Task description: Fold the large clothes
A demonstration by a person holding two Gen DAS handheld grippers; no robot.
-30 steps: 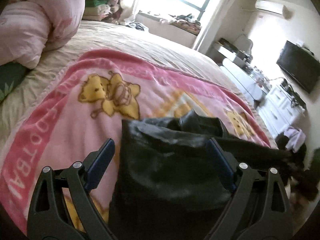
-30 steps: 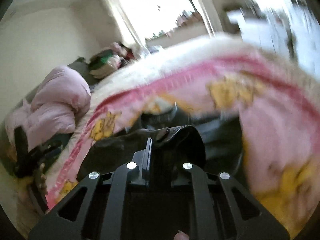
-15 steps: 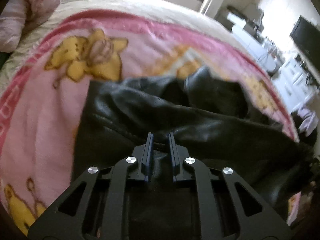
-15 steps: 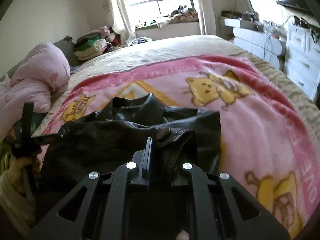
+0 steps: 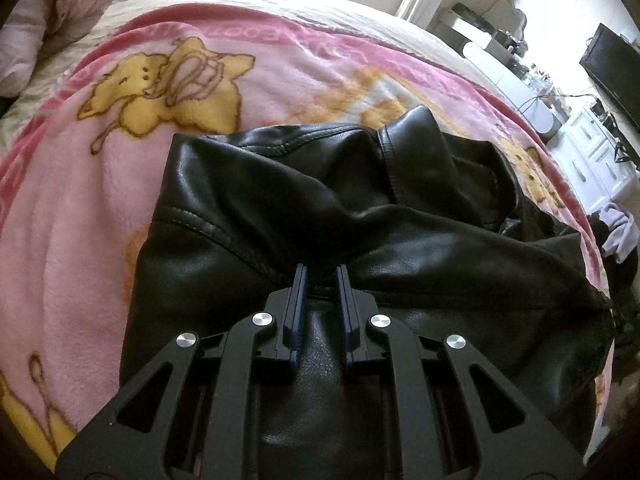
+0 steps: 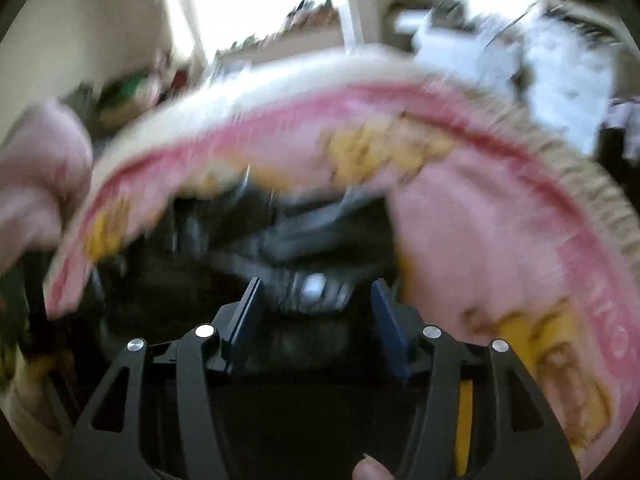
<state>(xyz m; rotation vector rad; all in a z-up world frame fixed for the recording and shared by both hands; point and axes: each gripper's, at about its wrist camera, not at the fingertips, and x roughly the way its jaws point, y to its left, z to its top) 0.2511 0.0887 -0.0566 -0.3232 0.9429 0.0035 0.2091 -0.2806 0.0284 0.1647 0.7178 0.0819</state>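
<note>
We note the pink blanket (image 5: 72,240) filling the frame, the black leather jacket (image 5: 248,216) crumpled at its centre; left hand-held gripper (image 5: 321,280) clamped on a jacket fold, right hand-held gripper (image 6: 316,294) opening, pads clear of the jacket

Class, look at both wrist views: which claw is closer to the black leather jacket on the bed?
Left. The left claw is pinching a fold of the black leather jacket. The right claw is opening, its pads off the leather, jacket just ahead.
</note>
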